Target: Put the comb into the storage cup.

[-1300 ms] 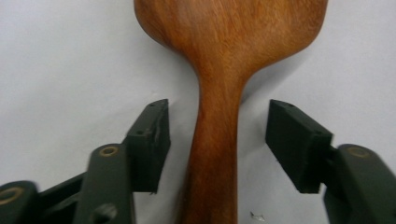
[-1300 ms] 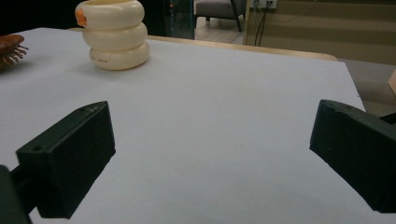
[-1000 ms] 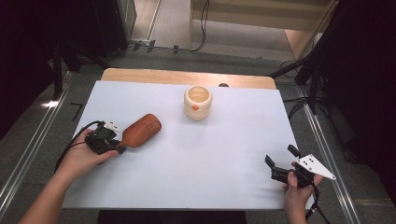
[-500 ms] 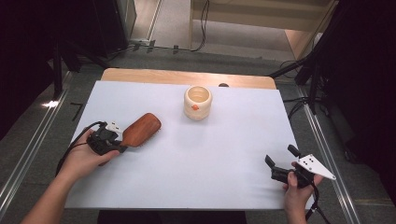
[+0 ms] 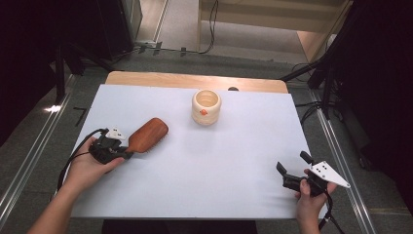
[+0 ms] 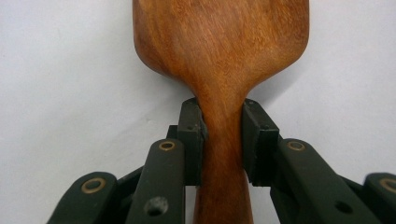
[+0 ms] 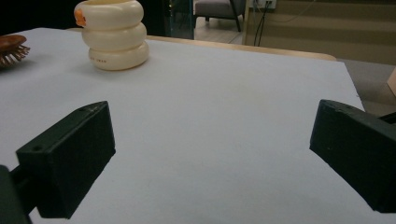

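Dark room all around, with a white sheet covering most of the counter (image 5: 204, 165) and a strip of bare wood showing along the far edge. Over on the left side sat a wooden hairbrush (image 5: 147, 135), lying bristles down on the sheet with its head pointing toward the middle. The left claw (image 5: 118, 151) was clamped on the brush's handle, and the jaws had just been closing in on it. In the left gripper view you could see it really well: the hairbrush (image 6: 222, 56) narrowed down into its neck and the two black pads (image 6: 192, 140) were pressed against either side of that neck, wood squeezed between them. The person's left hand was wrapped around the claw body, with the cable trailing off behind. Farther back near the middle was a cream-colored cup (image 5: 206, 107) with ringed, bulgy sides and a small orange mark on it, well apart from the brush. The right claw (image 5: 292, 168) was way over near the front right corner, low over the sheet, jaws spread wide with nothing in them. From the right gripper view the cup (image 7: 114, 39) showed up in the far left, with a bit of the brush's bristles peeking in at the edge.
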